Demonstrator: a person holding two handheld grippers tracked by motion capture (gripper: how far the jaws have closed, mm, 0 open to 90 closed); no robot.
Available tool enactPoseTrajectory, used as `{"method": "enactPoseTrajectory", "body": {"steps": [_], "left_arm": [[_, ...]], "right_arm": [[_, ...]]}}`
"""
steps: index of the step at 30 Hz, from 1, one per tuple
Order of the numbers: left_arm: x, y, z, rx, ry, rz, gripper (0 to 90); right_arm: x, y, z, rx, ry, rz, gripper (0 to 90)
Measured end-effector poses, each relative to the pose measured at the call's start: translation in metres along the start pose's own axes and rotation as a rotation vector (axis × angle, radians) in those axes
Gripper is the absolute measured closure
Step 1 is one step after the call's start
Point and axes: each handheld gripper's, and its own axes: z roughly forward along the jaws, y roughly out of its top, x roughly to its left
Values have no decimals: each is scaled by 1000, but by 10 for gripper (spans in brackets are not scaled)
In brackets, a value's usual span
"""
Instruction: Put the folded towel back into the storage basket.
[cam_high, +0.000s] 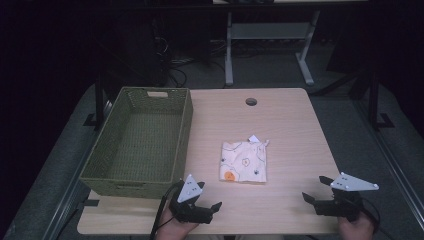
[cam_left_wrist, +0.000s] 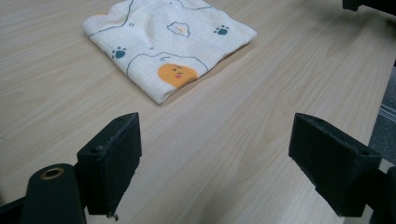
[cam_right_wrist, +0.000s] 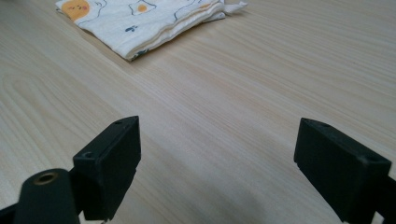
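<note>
A folded printed cloth (cam_high: 244, 161) lies flat at the centre of the wooden table (cam_high: 295, 125), with the green woven basket (cam_high: 107, 172) at its nine o'clock. The left gripper (cam_high: 209, 200) waits at the cloth's seven o'clock and the right gripper (cam_high: 315, 189) at its four o'clock, jaws spread wide and empty, apparently poised for a pickup.

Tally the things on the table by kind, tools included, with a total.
Folded printed cloth: 1
Green woven basket: 1
Handheld tools: 2, the left tool and the right tool, both open with nothing between the jaws
Total: 4
</note>
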Motion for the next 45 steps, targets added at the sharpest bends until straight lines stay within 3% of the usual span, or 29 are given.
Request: {"method": "enactPoseTrajectory", "body": {"steps": [7, 17, 19, 24, 28, 35, 45], "left_arm": [[1, -1, 4, 14, -10, -7, 175], [-9, 9, -4, 13, -11, 19, 176], [-12, 13, -6, 20, 0, 52, 175], [-14, 24, -3, 17, -21, 54, 173], [-15, 35, -1, 29, -17, 101, 168], [-7, 47, 7, 48, -36, 85, 167], [-4, 75, 26, 86, -42, 115, 168]], "right_arm": [[0, 1, 4, 1, 5, 14, 141], [14, 3, 2, -10, 21, -3, 141], [17, 3, 0, -21, 26, -4, 141], [19, 4, -2, -35, 17, -4, 141], [20, 6, -5, -48, 8, -15, 141], [17, 4, -2, -22, 8, 0, 141], [11, 2, -5, -42, 15, 16, 140]]}}
